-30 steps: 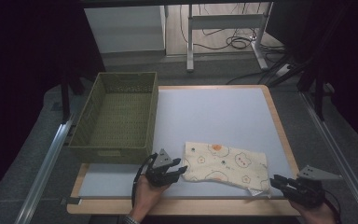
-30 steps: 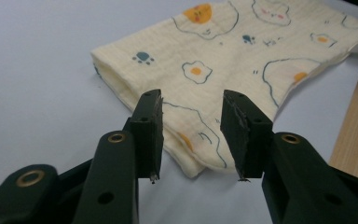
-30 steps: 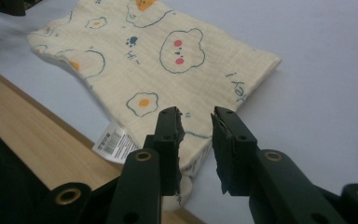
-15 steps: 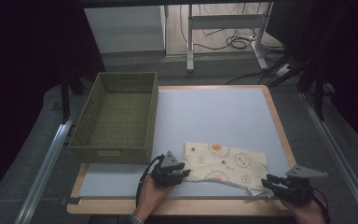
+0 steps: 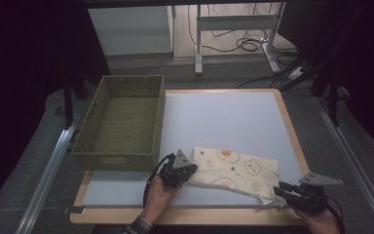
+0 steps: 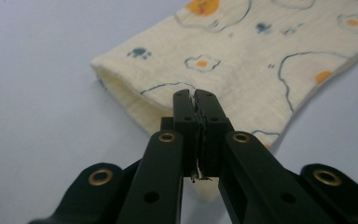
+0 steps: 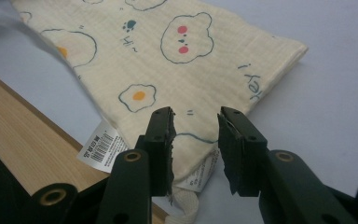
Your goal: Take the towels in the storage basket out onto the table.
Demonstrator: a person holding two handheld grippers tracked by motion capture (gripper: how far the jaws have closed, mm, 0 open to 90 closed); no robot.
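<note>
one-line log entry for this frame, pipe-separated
left gripper: shut on cloth near-left edge | right gripper: open, straddling cloth's tagged corner | basket: empty, far left | cloth flat on table

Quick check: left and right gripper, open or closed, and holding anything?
Left gripper: closed, pinching the edge of the printed cloth.
Right gripper: open, jaws either side of the cloth's corner, holding nothing.

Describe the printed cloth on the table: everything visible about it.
The cloth is cream, crinkled-weave fabric printed with fried eggs, bear faces and paw marks. It lies folded flat near the front edge of the pale mat, right of the green basket. The left gripper is shut on its left edge. The right gripper is open around the corner bearing white barcode tags.
</note>
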